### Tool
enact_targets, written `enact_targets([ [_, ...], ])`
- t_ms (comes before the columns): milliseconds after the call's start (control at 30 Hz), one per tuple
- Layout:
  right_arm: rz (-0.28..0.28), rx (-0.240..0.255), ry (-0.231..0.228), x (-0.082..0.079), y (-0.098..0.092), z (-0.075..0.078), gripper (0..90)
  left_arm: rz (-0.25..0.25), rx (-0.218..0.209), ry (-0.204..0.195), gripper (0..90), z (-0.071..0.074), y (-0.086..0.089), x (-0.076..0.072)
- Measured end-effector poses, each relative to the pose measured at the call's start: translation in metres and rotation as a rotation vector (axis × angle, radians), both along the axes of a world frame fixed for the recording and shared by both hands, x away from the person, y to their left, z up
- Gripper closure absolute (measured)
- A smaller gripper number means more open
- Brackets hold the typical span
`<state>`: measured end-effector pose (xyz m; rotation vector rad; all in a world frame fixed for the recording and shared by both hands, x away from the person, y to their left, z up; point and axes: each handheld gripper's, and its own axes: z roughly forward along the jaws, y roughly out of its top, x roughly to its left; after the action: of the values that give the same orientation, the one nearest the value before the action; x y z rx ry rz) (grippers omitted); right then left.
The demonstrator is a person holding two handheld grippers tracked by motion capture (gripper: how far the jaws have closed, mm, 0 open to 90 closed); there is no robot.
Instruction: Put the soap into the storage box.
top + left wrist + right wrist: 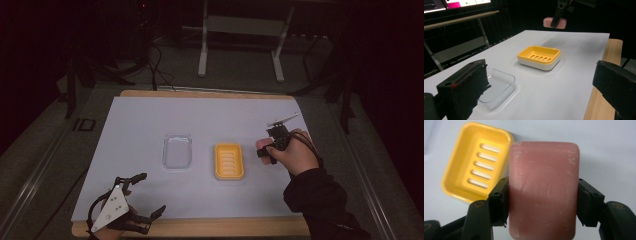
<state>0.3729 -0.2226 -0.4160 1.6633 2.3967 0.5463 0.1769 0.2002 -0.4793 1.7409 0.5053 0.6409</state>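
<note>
Right gripper (541,207) is clamped on the pink soap (543,190), jaws pressing its two long sides at mid-length; the bar is held off the table, just right of the yellow dish (229,161). Soap is judged rigid, moderately light, with a waxy face likely to slip if squeezed near rounded corners, so the flat side faces are the spot to be gripped. Clear lid (177,151) lies left of the dish. Left gripper (147,195) rests open and empty at the near left edge.
</note>
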Motion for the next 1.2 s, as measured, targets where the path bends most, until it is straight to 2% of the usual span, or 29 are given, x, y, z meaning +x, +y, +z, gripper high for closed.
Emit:
enact_targets([
  [200, 0.041, 0.028, 0.01, -0.004, 0.028, 0.004, 38.0, 0.0, -0.001, -0.001, 0.6, 0.0, 0.0, 0.0],
  [267, 0.05, 0.046, 0.003, -0.005, 0.037, 0.003, 38.0, 0.0, -0.005, -0.002, 0.6, 0.0, 0.0, 0.0],
  [333, 0.06, 0.039, 0.002, -0.005, 0.046, 0.001, 37.9, 0.001, -0.004, -0.002, 0.6, 0.0, 0.0, -0.001],
  [400, 0.065, 0.063, 0.001, -0.005, 0.054, -0.001, 38.0, 0.001, -0.004, -0.002, 0.6, 0.0, 0.0, -0.001],
  [467, 0.063, 0.089, -0.012, -0.006, 0.062, -0.004, 38.0, 0.001, -0.001, -0.002, 0.6, 0.0, 0.0, 0.0],
  [667, 0.029, 0.124, -0.011, -0.008, 0.082, -0.017, 38.0, 0.001, 0.002, -0.003, 0.6, 0.0, 0.0, -0.001],
  [833, -0.022, 0.087, -0.036, -0.009, 0.095, -0.025, 37.9, 0.0, 0.001, -0.004, 0.6, 0.0, 0.0, -0.002],
  [900, -0.045, 0.087, -0.052, -0.008, 0.099, -0.026, 37.9, -0.001, 0.002, -0.005, 0.6, 0.001, 0.0, -0.002],
  [1100, -0.109, 0.053, -0.054, -0.006, 0.107, -0.034, 37.9, -0.004, 0.007, -0.008, 0.6, 0.001, -0.001, -0.003],
  [1200, -0.118, 0.048, -0.041, -0.005, 0.111, -0.04, 37.9, -0.004, 0.007, -0.009, 0.6, 0.001, -0.001, -0.003],
])
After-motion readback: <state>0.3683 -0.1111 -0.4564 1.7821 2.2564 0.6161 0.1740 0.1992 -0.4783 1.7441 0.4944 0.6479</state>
